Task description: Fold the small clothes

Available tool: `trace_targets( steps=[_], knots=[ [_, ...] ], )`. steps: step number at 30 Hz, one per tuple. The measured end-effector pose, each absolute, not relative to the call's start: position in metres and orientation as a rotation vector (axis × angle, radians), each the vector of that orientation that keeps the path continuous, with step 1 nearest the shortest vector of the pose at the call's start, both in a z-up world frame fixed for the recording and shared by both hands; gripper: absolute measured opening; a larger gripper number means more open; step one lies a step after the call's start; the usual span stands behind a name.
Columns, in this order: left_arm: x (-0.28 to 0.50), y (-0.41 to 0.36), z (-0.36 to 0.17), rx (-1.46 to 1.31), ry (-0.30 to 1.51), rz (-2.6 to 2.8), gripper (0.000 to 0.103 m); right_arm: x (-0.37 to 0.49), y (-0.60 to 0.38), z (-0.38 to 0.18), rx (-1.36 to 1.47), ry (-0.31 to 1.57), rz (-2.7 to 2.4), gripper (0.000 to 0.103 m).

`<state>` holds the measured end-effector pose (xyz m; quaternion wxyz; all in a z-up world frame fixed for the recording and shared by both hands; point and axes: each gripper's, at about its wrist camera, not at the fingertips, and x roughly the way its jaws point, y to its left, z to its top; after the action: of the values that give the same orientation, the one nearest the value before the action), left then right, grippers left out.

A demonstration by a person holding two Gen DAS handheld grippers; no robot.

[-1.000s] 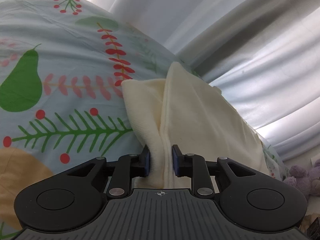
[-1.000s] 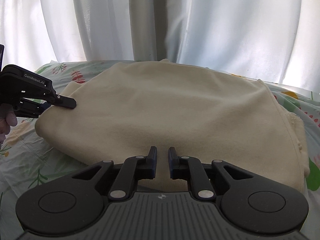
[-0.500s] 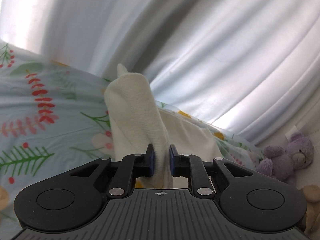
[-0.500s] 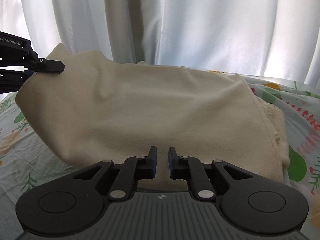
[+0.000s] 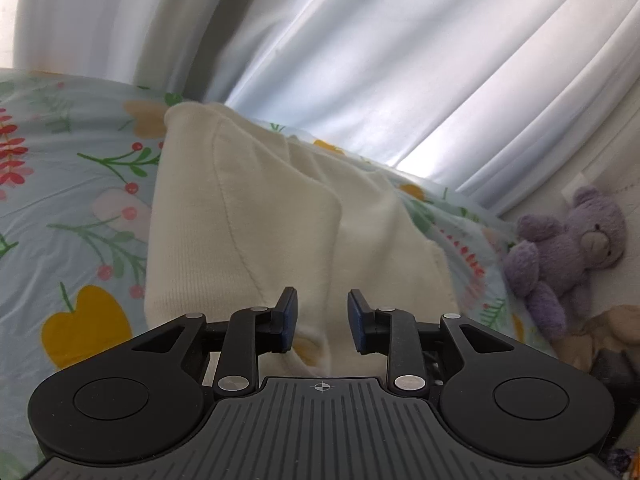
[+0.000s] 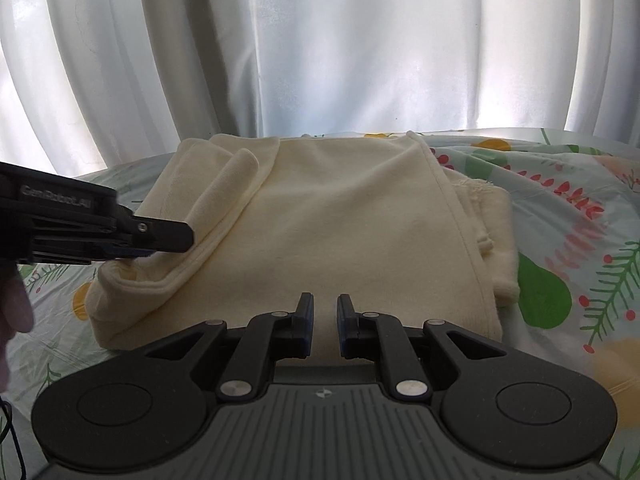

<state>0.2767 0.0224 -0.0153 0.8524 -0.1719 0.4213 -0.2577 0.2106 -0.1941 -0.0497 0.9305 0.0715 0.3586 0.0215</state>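
Observation:
A cream knit garment (image 6: 340,220) lies on the flower-printed bedsheet (image 6: 580,220). Its left side, a sleeve-like flap (image 6: 224,200), is folded over onto the body. My left gripper (image 5: 322,300) hovers just over that folded part (image 5: 240,220); its jaws are opening, the cloth lies loose under the gap and the pads do not press it. The same gripper (image 6: 176,236) reaches in from the left in the right wrist view. At the garment's near hem my right gripper (image 6: 325,304) is shut on the cloth, with a narrow strip of cream fabric between its pads.
White curtains (image 6: 320,40) hang right behind the bed. A purple teddy bear (image 5: 568,248) and a brown plush toy (image 5: 600,332) sit at the bed's right edge. Part of a person's hand (image 6: 16,308) shows at far left.
My left gripper lifted the garment's left side, swung it over the body, then opened and let it go; the flap now lies folded. My right gripper stayed shut at the near hem.

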Motion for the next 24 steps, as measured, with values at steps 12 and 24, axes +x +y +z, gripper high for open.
trace_targets(
  steps=[12, 24],
  knots=[
    [0.27, 0.031, -0.04, -0.257, 0.916, -0.368, 0.043, 0.216, -0.195, -0.048, 0.159, 0.725, 0.063, 0.012],
    [0.26, 0.033, -0.042, -0.265, 0.904, -0.368, 0.046, 0.264, -0.205, -0.037, 0.469, 0.786, 0.299, 0.037]
  ],
)
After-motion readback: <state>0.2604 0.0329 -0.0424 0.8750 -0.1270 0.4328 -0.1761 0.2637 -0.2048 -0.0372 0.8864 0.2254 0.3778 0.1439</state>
